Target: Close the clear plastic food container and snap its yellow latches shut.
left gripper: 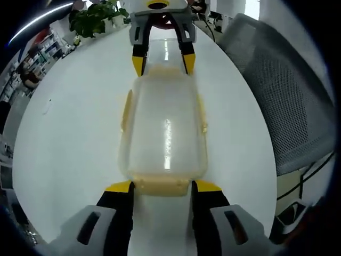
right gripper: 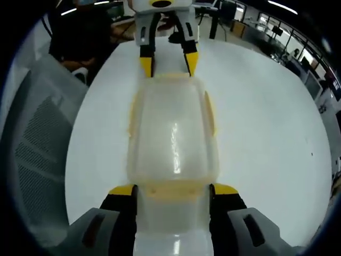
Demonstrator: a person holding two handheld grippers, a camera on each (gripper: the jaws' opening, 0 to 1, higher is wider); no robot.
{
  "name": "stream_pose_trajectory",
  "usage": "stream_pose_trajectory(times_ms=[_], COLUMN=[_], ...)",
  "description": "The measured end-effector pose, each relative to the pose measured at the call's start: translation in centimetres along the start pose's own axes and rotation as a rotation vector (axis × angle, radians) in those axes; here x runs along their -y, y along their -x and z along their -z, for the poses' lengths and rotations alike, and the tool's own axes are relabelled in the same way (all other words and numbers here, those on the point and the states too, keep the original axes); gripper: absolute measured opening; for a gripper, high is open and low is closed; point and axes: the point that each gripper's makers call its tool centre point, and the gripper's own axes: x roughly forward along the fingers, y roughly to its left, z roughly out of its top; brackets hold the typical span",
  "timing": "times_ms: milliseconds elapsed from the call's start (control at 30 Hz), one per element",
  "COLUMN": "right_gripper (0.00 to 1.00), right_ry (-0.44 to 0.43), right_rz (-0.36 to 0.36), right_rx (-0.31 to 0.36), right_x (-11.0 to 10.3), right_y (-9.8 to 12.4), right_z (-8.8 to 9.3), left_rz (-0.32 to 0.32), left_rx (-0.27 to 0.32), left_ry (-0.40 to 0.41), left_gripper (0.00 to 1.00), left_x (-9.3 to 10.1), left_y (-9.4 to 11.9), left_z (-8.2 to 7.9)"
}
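Note:
A clear plastic food container (left gripper: 165,133) lies lengthwise on the white table (left gripper: 69,133), its lid resting on top. Pale yellow latches run along its long sides (left gripper: 126,109) and flare outward. My left gripper (left gripper: 163,188) is open, its yellow-tipped jaws standing either side of the near end latch (left gripper: 160,185). At the far end my right gripper (left gripper: 163,64) faces it, jaws apart across that end. In the right gripper view the same container (right gripper: 173,133) lies between my open right gripper (right gripper: 173,190) and the left gripper (right gripper: 168,65). Whether the jaws touch the container, I cannot tell.
A grey mesh office chair (left gripper: 282,90) stands close to the table's edge, seen also as the chair (right gripper: 42,138) in the right gripper view. A potted plant (left gripper: 96,18) sits at the far table edge. Bare tabletop (right gripper: 266,133) lies on both sides of the container.

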Motion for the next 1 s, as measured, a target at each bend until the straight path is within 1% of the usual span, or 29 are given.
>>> stream_pose_trajectory(times_ms=[67,100,133,167,233,300,533,767,1000], right_gripper=[0.52,0.50,0.46,0.46,0.45,0.40,0.39,0.39,0.38], right_ry=[0.001,0.005,0.025,0.020,0.028,0.036,0.046,0.040,0.035], right_rz=[-0.001,-0.004,-0.012,-0.008,-0.011,-0.012,-0.010,-0.005,-0.008], right_rx=[-0.002,-0.001,-0.002,-0.008,-0.013,-0.024,-0.045,-0.060,-0.063], right_x=[0.00,0.01,-0.07,0.05,0.12,0.20,-0.03,-0.09,-0.04], right_y=[0.03,0.05,0.09,0.01,0.05,0.15,0.13,0.21,0.24], right_z=[0.02,0.02,-0.04,-0.01,-0.01,0.12,0.08,0.18,0.24], left_rz=[0.014,0.025,0.041,0.035,0.039,0.042,0.043,0.046,0.042], left_rx=[0.002,0.002,-0.006,0.009,0.011,0.013,0.014,-0.006,-0.032], left_ry=[0.007,0.018,0.058,0.024,0.032,0.024,0.015,0.010,0.025], left_gripper=[0.43,0.41,0.40,0.40,0.40,0.40,0.40,0.40,0.40], left_x=[0.03,0.20,0.51,0.22,0.39,0.44,0.52,0.48,0.48], left_y=[-0.04,-0.05,-0.09,0.08,0.08,0.05,0.11,0.03,-0.03], left_z=[0.08,0.10,0.33,0.20,0.24,0.14,0.07,-0.08,-0.18])
